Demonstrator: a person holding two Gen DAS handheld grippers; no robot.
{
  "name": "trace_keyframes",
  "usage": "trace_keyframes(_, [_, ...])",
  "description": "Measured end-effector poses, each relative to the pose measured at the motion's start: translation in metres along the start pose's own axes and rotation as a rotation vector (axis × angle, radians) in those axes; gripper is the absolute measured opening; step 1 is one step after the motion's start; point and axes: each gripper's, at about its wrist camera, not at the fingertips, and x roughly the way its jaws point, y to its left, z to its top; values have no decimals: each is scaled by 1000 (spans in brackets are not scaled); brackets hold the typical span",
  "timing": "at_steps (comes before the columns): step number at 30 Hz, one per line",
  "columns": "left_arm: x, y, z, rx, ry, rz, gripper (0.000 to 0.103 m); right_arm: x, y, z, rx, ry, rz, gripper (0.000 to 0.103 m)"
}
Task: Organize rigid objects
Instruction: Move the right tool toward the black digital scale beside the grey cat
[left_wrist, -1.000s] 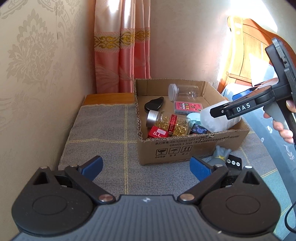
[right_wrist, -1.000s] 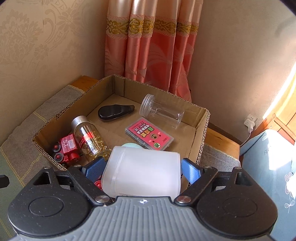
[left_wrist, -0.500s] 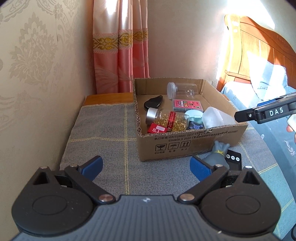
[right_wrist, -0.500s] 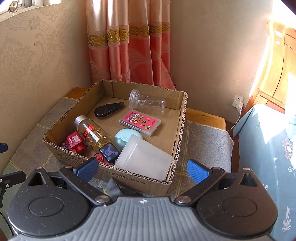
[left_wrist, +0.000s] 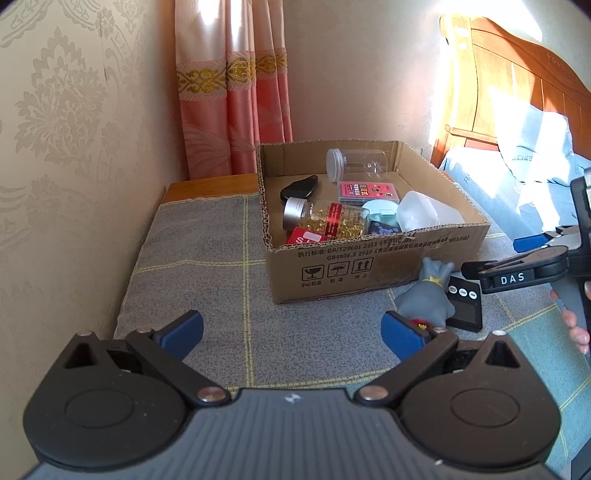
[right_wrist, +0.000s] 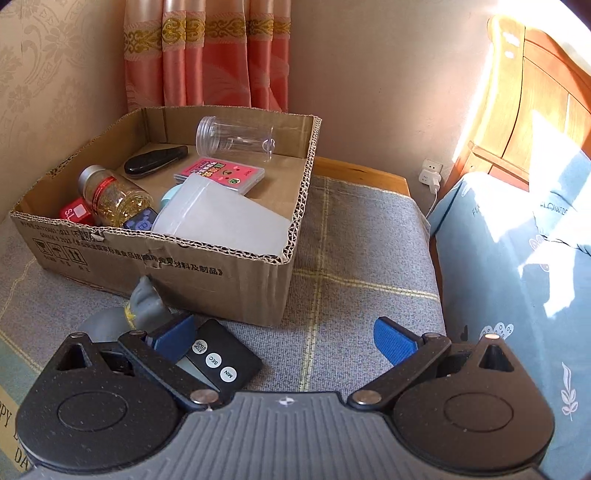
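- Sitting on a grey checked cloth (left_wrist: 207, 280), an open cardboard box (left_wrist: 369, 266) serves as the landmark; a pink curtain (left_wrist: 236, 92) hangs behind it.
- Inside the box, at its near right corner, a frosted white tub (right_wrist: 221, 218) lies on its side, free of both grippers.
- Also inside: a clear jar (right_wrist: 236, 138) by the far wall, a pink card pack (right_wrist: 225, 173) mid-floor, a black case (right_wrist: 155, 160) toward the far left, a capsule bottle (right_wrist: 114, 195) and a red toy (right_wrist: 74, 212) at the near left, and a pale teal case (left_wrist: 380, 212) beside the tub.
- Outside the box, just before its front wall, a grey figurine (left_wrist: 428, 295) lies touching a black timer (right_wrist: 218, 358).
- Right gripper (right_wrist: 284, 339) hangs low in front of the box, jaws spread wide and holding nothing; its left finger (right_wrist: 173, 336) overlaps the timer's edge in the right wrist view, contact unclear.
- Left gripper (left_wrist: 291, 328) hovers over the cloth before the box, jaws released, nothing between them.
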Motion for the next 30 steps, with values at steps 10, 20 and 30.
trace_keyframes(10, [-1, -3, -4, 21, 20, -5, 102, 20, 15, -1, -12, 10, 61, 103])
trace_keyframes(20, [0, -6, -6, 33, 27, -20, 102, 22, 28, -17, -52, 49, 90, 103])
trace_keyframes(30, [2, -13, -6, 56, 39, -19, 102, 16, 20, -26, -43, 63, 65, 103])
